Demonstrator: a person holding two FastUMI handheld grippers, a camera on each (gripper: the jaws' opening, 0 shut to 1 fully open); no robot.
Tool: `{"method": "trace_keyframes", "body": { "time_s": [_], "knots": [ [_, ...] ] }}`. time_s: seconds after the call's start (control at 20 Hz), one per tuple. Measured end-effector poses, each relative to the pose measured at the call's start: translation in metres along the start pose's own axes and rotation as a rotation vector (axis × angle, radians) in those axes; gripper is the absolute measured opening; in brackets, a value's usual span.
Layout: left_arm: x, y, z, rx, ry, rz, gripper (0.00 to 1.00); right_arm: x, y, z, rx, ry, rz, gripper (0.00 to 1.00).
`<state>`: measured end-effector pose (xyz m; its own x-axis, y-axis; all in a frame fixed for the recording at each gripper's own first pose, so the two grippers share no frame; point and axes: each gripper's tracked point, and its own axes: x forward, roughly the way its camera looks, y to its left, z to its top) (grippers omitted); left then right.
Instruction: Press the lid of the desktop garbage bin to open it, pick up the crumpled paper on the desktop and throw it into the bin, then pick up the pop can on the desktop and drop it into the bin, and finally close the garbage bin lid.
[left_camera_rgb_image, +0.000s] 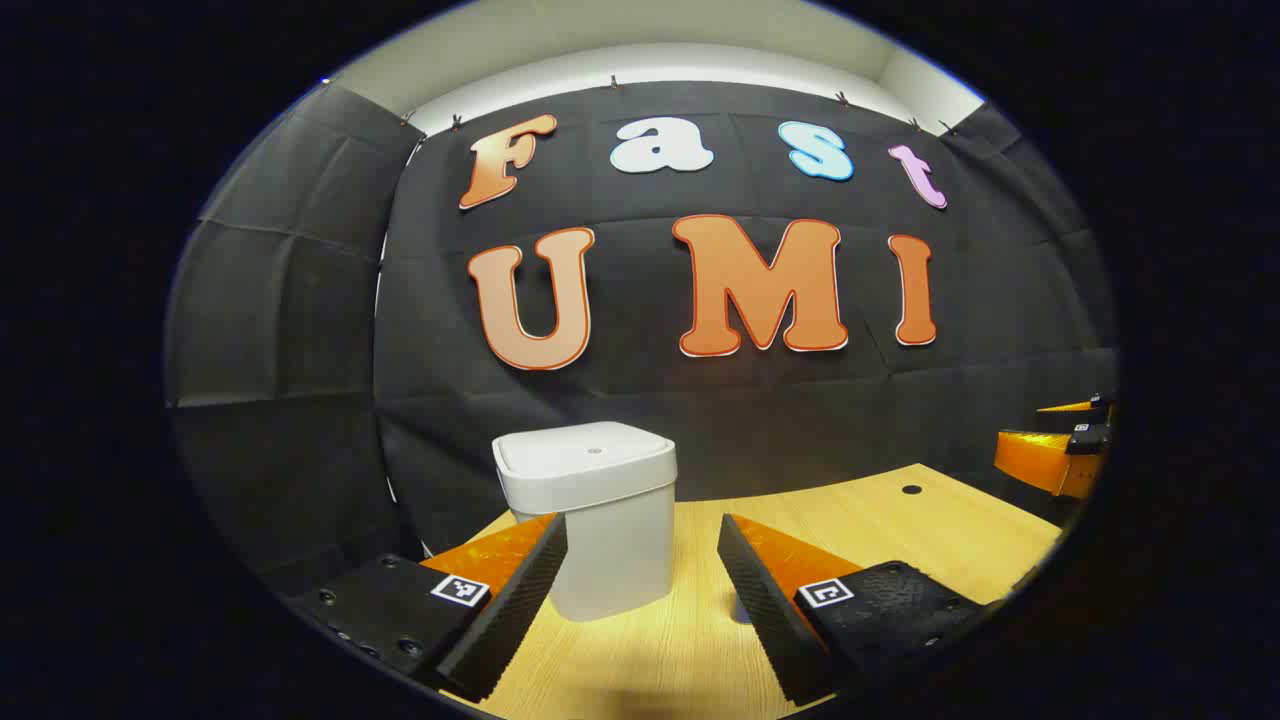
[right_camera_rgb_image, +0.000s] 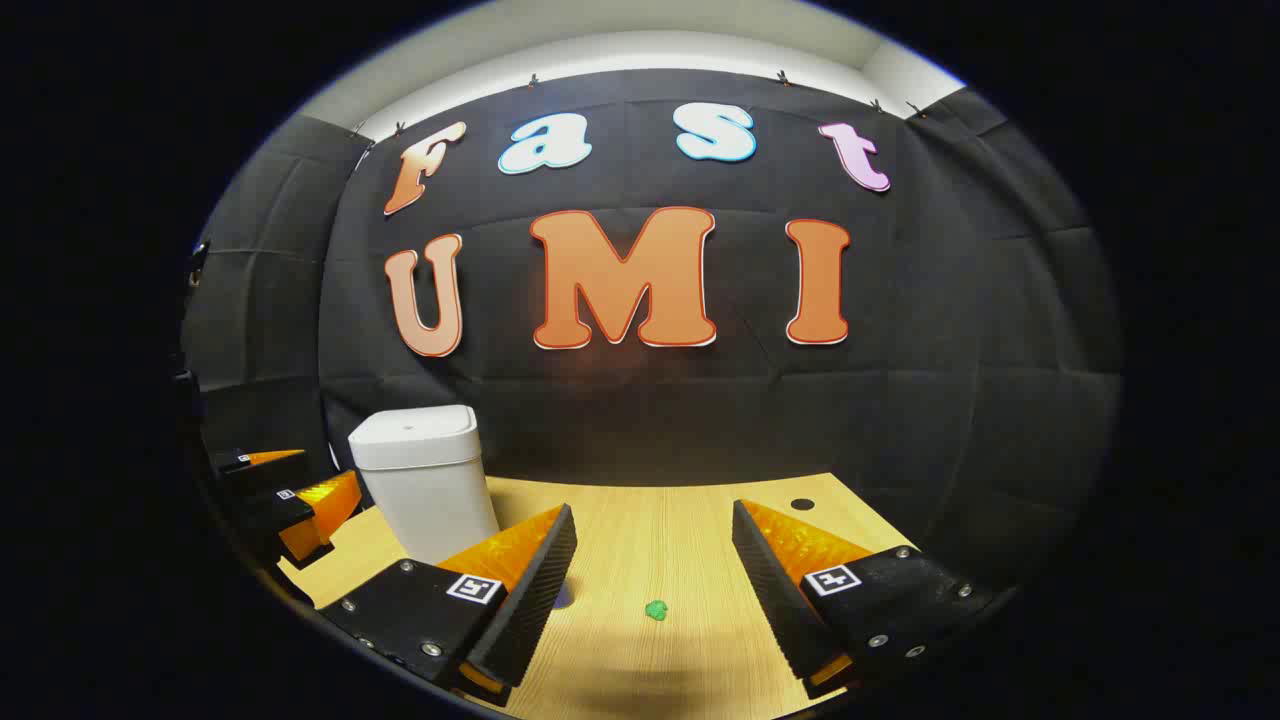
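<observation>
White plastic desktop bin (left_camera_rgb_image: 600, 520) stands upright on the light wooden tabletop (left_camera_rgb_image: 900, 540), lid (left_camera_rgb_image: 585, 447) closed and flat, close to the black back wall. Left gripper (left_camera_rgb_image: 640, 600) hovers low just in front of it, fingers spread wide, nothing between them; bin base sits in line with the gap. Small green crumpled paper (right_camera_rgb_image: 656, 610) lies on the wood to the bin's right, between the spread, empty fingers of the right gripper (right_camera_rgb_image: 655, 600). Dark round hole (right_camera_rgb_image: 802, 504) near the table's far edge.
</observation>
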<state>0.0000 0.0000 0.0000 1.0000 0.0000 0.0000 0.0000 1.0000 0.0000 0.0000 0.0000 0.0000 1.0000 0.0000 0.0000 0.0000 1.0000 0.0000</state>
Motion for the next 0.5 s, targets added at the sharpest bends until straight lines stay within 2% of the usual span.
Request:
{"method": "trace_keyframes", "body": {
  "time_s": [0.25, 0.5],
  "knots": [
    [0.005, -0.016, -0.005, -0.021, 0.033, -0.036, 0.96, 0.028, -0.003, -0.001, 0.002, 0.012, 0.011, 0.94],
    [0.009, -0.020, -0.008, -0.069, 0.066, -0.014, 0.97, 0.049, -0.001, 0.001, 0.012, 0.030, 0.044, 0.94]
  ]
}}
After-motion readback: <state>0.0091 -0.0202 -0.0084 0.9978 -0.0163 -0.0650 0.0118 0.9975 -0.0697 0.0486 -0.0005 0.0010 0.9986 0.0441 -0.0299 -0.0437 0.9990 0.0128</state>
